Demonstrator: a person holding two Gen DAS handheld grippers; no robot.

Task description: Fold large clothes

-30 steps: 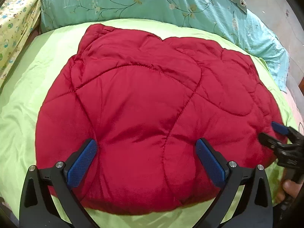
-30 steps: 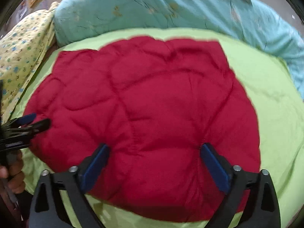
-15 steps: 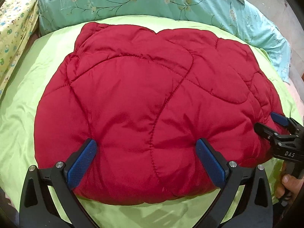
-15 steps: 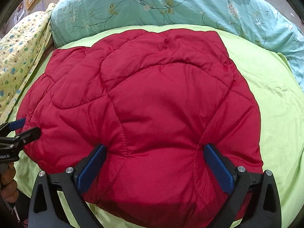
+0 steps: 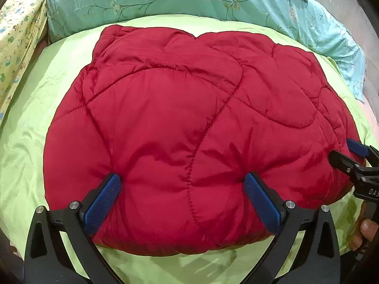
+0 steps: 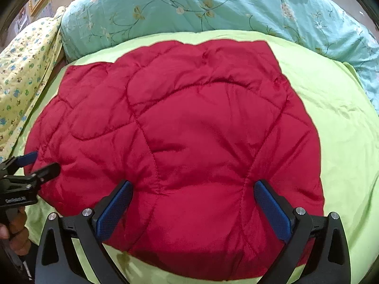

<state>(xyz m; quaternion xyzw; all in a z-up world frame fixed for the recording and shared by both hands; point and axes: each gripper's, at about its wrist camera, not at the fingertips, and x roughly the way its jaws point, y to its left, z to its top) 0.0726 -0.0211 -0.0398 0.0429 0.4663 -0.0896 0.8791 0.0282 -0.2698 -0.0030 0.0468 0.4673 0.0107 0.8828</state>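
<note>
Left wrist view: left gripper [image 5: 181,195] wide open, blue pads [image 5: 101,204] pressed against the near edge of the red quilt [image 5: 189,118], padding bulging up between the jaws, nothing clamped. Quilt lies folded into a thick puffy bundle on the green sheet [image 5: 26,130], spreading ahead of the jaws and out past both sides. Right gripper [image 5: 350,152] comes in at the far right of this view, also spread, its fingers around the quilt's right edge; holder's thumb shows below it. Right wrist view: right gripper [image 6: 193,201] wide open too, pads [image 6: 272,213] set on the quilt [image 6: 201,130] near edge, fabric mounded between them, not pinched. Left gripper [image 6: 35,163] seen off to the left of these jaws, open at the quilt's left edge, hand [image 6: 14,222] beneath. Beyond the quilt, ahead of both jaws, teal floral bedding [image 6: 213,7]; yellow patterned cloth [image 6: 23,71] at far left. Green sheet [image 6: 343,130] bare to the right of the jaws.
</note>
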